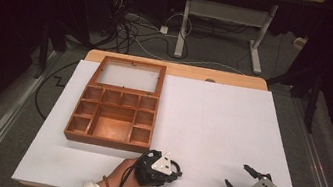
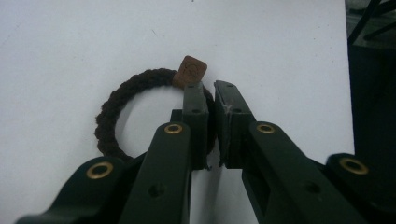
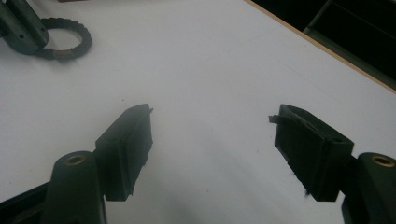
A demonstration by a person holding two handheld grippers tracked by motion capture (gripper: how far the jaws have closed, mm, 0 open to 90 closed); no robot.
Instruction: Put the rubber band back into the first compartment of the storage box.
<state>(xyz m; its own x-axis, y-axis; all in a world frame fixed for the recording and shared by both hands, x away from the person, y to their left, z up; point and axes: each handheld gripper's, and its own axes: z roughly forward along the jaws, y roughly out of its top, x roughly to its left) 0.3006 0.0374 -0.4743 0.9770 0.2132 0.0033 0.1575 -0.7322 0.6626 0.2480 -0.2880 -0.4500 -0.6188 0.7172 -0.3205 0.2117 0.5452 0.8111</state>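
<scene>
A dark braided band [image 2: 116, 100] with a small brown leather tag [image 2: 191, 71] lies on the white sheet. My left gripper [image 2: 210, 86] is shut on the band's right side just below the tag, with the cord pinched between the pads. In the high view that gripper [image 1: 165, 170] sits near the table's front edge, below the wooden box. My right gripper [image 3: 212, 116] stands wide open over bare sheet with nothing between its pads, at the front right [image 1: 237, 175]. The right gripper view has the band [image 3: 70, 39] at its top left.
An open wooden box [image 1: 107, 141] with several empty compartments rests at the left of the white sheet [image 1: 210, 125], its glass-paned lid [image 1: 131, 62] laid back flat. The table's wooden edge runs along the far side. Cables and a desk frame stand on the floor beyond.
</scene>
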